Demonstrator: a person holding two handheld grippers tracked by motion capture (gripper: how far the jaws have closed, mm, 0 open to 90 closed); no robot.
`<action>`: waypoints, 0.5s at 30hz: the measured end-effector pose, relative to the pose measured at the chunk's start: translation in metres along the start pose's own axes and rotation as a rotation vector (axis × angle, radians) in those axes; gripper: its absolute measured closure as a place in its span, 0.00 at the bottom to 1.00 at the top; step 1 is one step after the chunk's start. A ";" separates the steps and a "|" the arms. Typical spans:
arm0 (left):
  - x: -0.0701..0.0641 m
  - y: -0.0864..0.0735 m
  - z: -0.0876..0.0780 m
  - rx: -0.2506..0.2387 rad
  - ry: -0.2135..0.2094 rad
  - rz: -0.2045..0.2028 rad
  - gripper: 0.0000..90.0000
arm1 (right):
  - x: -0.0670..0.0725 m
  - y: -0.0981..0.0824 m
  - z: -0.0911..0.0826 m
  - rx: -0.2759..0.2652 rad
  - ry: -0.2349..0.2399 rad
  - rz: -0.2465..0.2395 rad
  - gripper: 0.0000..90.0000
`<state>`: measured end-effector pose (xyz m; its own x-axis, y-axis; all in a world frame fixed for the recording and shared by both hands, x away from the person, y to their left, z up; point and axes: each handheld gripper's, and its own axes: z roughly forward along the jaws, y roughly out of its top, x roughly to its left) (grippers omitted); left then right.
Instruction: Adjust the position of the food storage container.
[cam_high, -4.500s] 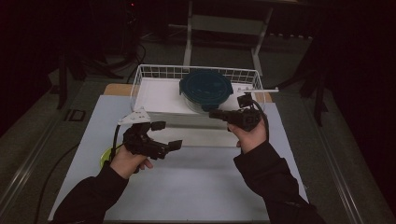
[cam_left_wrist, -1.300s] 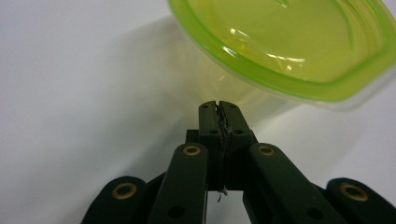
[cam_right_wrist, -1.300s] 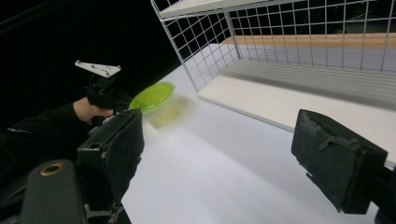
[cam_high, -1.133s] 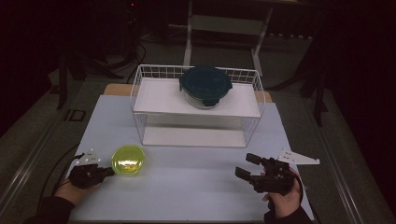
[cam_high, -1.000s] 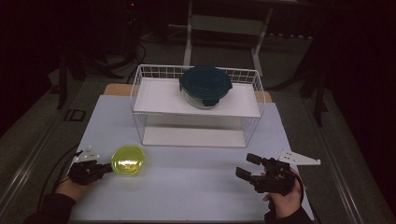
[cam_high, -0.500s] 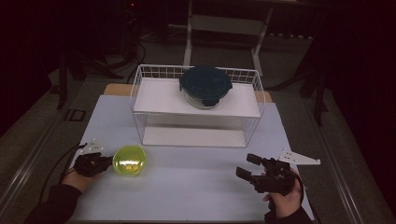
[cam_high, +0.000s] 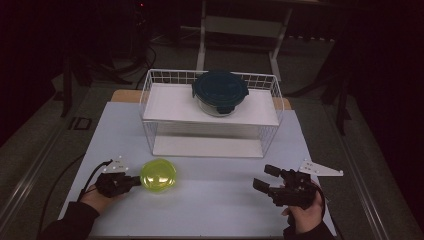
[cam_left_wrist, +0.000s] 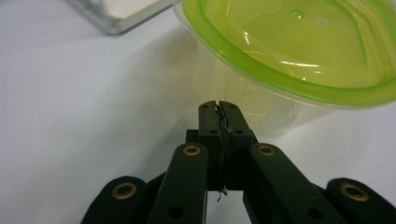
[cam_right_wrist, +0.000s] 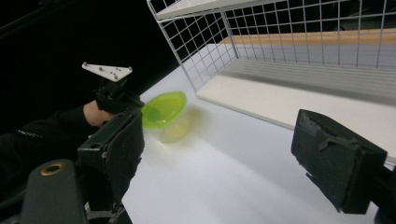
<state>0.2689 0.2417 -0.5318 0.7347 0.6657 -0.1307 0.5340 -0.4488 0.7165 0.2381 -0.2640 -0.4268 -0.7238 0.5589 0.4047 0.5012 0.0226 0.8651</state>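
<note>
Both grippers black w/ brass-ringed screw holes; left gripper (cam_high: 131, 181) trails black cable, right gripper (cam_high: 269, 177) has grey 3-cornered plate; dark sleeves

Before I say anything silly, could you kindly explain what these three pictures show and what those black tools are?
A person sits at a white table holding a hand-held two-jaw gripper in each hand; there is no robot arm. The high view looks down from above. The other two come from cameras riding on the grippers, looking along their black jaws. The left gripper has its jaws shut with nothing between them, its tips right by the side of a clear container with a yellow-green lid. The right gripper is open and holds nothing. Behind stands a white wire rack, with a dark-lidded round container on its upper shelf.
</note>
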 end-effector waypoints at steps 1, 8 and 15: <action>-0.002 0.001 0.002 0.007 -0.008 0.004 0.98 | 0.000 0.000 0.000 -0.001 0.002 -0.001 0.19; -0.024 0.012 0.018 0.024 -0.068 0.072 0.97 | 0.000 0.000 -0.001 -0.005 -0.002 -0.005 0.19; -0.007 0.021 0.026 0.011 -0.015 0.032 0.97 | 0.000 0.000 -0.002 -0.011 -0.004 -0.006 0.19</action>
<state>0.2854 0.2123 -0.5337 0.7578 0.6417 -0.1183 0.5146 -0.4762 0.7131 0.2369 -0.2656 -0.4258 -0.7246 0.5621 0.3987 0.4921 0.0169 0.8704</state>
